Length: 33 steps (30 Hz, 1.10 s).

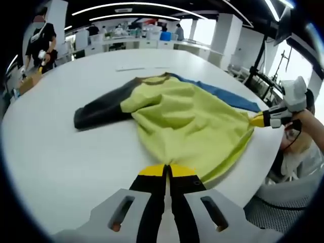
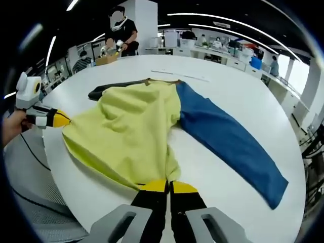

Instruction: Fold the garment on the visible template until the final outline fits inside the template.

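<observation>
One garment (image 1: 187, 121), a long-sleeved top with a yellow-green body, one dark sleeve (image 1: 101, 109) and one blue sleeve (image 2: 228, 139), lies spread on a white round counter (image 1: 66, 162).

Left tongs (image 1: 167, 171): jaws closed together, pinching the hem edge of the yellow body at the 6 o'clock position of the left gripper view. Right tongs (image 2: 168, 186): jaws likewise closed on the hem, at 6 o'clock in the right gripper view. Each pair of tongs also appears in the other's view, at 3 o'clock (image 1: 271, 119) and 9 o'clock (image 2: 50, 119) respectively, gripping the opposite hem corner.

From either pair of tongs the garment extends away toward 12 o'clock; its long axis runs from the held hem to the collar, and the two sleeves splay out to either side. The dark sleeve lies nearer the left tongs, the blue sleeve nearer the right.

No template outline can be made out on the counter. Judged from this layout, folding has barely begun, and a hem-to-collar fold seems the likeliest next move.

Count: one garment, two sleeves, two pairs of tongs.
</observation>
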Available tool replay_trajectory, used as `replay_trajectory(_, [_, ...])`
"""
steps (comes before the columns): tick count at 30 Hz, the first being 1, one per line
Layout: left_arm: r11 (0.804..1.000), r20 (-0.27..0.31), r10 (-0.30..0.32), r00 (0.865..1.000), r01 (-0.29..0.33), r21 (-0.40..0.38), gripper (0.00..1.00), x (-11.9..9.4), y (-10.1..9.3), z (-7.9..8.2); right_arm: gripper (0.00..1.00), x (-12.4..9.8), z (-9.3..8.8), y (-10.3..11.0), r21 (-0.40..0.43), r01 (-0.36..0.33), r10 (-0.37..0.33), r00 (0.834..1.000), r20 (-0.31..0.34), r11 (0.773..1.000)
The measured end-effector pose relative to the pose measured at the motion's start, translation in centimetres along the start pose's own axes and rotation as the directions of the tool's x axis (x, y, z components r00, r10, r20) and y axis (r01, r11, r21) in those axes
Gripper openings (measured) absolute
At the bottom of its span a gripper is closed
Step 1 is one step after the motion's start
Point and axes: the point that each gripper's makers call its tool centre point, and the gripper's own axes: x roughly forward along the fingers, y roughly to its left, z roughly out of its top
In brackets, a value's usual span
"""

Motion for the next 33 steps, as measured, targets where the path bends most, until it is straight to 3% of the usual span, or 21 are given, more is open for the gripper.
replay_trajectory(7, [1.000,-0.026,-0.015,1.000,0.015,-0.010,0.01,0.2,0.3,-1.0,0.00,0.3,-0.3,0.1,-0.001,-0.009,0.009,1.000,-0.006,1.000])
replay_trajectory(14, [0.995,-0.011,-0.024,1.000,0.025,0.093,0.12,-0.3,1.0,-0.6,0.04,-0.2,0.2,-0.2,-0.064,-0.035,0.035,0.999,0.007,0.997])
replay_trajectory(20, [0.990,-0.043,-0.027,0.999,0.032,0.139,0.16,-0.2,2.4,-1.1,0.12,-0.3,0.7,-0.7,-0.099,-0.039,0.042,0.999,0.031,0.994])
replay_trajectory(33, [0.976,-0.102,-0.032,0.994,0.053,0.213,0.14,0.8,3.6,-2.8,0.13,0.8,1.4,-1.7,-0.131,-0.118,0.121,0.993,0.015,0.984])
